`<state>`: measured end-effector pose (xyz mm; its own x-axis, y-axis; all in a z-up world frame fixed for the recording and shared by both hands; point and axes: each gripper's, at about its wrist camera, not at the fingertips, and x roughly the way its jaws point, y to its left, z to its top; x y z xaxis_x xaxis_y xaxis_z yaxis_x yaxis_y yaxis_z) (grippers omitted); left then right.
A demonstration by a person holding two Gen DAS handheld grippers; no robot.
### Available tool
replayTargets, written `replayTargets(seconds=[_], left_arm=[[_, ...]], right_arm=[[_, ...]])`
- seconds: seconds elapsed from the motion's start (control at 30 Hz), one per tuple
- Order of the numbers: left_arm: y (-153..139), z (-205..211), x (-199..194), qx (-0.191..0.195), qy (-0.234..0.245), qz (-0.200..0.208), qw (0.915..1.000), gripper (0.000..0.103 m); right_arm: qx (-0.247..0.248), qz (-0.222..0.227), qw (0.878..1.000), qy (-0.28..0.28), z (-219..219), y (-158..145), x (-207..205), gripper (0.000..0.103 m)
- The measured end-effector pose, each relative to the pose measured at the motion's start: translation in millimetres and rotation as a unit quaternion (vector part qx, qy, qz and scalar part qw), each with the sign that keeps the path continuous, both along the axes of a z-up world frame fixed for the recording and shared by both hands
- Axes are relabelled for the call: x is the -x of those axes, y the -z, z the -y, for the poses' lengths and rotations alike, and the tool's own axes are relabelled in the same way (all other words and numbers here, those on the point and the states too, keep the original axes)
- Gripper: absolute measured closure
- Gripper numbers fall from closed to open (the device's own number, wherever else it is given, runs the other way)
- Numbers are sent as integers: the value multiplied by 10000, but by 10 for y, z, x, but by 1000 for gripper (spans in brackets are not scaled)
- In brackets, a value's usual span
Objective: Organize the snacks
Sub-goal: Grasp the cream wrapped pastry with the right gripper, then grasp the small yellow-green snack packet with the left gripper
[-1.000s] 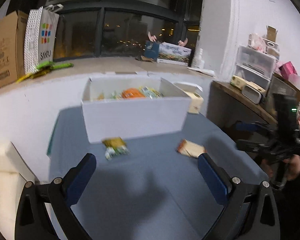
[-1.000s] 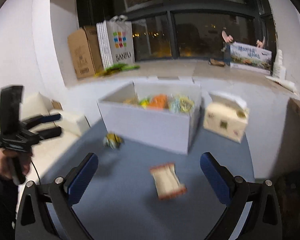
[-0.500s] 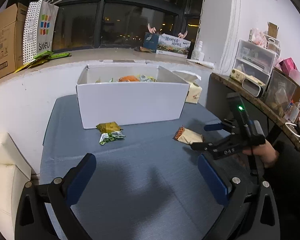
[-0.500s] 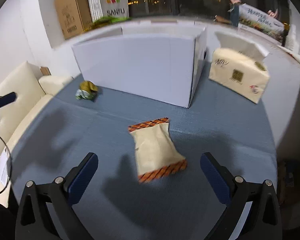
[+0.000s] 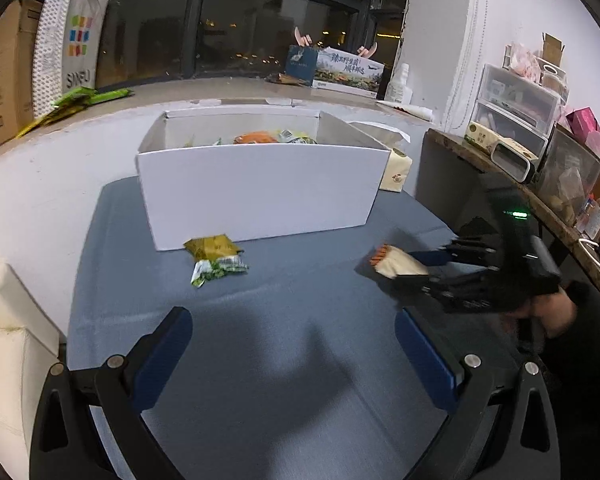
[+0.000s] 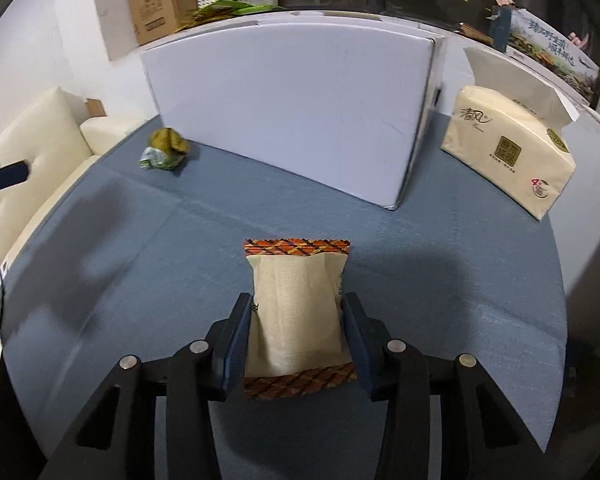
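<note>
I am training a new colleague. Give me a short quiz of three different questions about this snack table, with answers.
1. True or false: the right hand-held gripper has its pads on both sides of the beige snack packet.
2. Multiple choice: where do the yellow-green snack packets lie? A) inside the white box B) on the blue table in front of the white box C) on the tissue pack
3. Fill in: the left hand-held gripper is ____ and holds nothing.

Key: 1 true, its jaws have just been closing on the packet. 2 B. 3 open.
</note>
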<state>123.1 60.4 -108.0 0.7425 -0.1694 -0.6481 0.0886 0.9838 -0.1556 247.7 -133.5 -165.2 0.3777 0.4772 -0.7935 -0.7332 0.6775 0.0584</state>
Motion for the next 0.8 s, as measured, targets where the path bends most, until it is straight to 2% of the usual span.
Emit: replayTargets(seconds=[0.13,0.27,0.33,0.47,0.53,0.57,0.6,0.67,0.73,0.8], left_arm=[[96,-125,-406,29,-171,-263,9995,0],[332,-262,-871,41,-273,-590,9979,0],[441,-299,-1026,-74,-384,-718,9966,0],[675,-427,-1285,112,-506,-1038,9932,1],[723,-477,-1314,139,-547,-1021,9932,13],[720,-481,-1307,92,-563,-1034,9930,46],[702,-479,-1289,-9,-585,-1056,9927,52],[673,-481,-1216,143,-437,-1046,9934,53],[640,-447,-1135,1,-341,-943,9950,54],[543,-421,-1004,75,-229,-739,9970,55]], right_arm=[[-524,116,9986,24,109,-272,218,55],[-996,281,9946,18,204,-544,478,55],[-1103,348,9933,16,244,-632,576,54],[-1305,346,9908,28,315,-703,707,54],[-1378,321,9899,70,347,-694,750,54],[-1404,294,9896,87,362,-681,760,54],[-1422,271,9894,118,378,-663,754,54],[-1447,234,9891,161,390,-638,763,54],[-1491,193,9884,203,416,-632,762,54],[-1505,187,9881,235,420,-620,727,54]])
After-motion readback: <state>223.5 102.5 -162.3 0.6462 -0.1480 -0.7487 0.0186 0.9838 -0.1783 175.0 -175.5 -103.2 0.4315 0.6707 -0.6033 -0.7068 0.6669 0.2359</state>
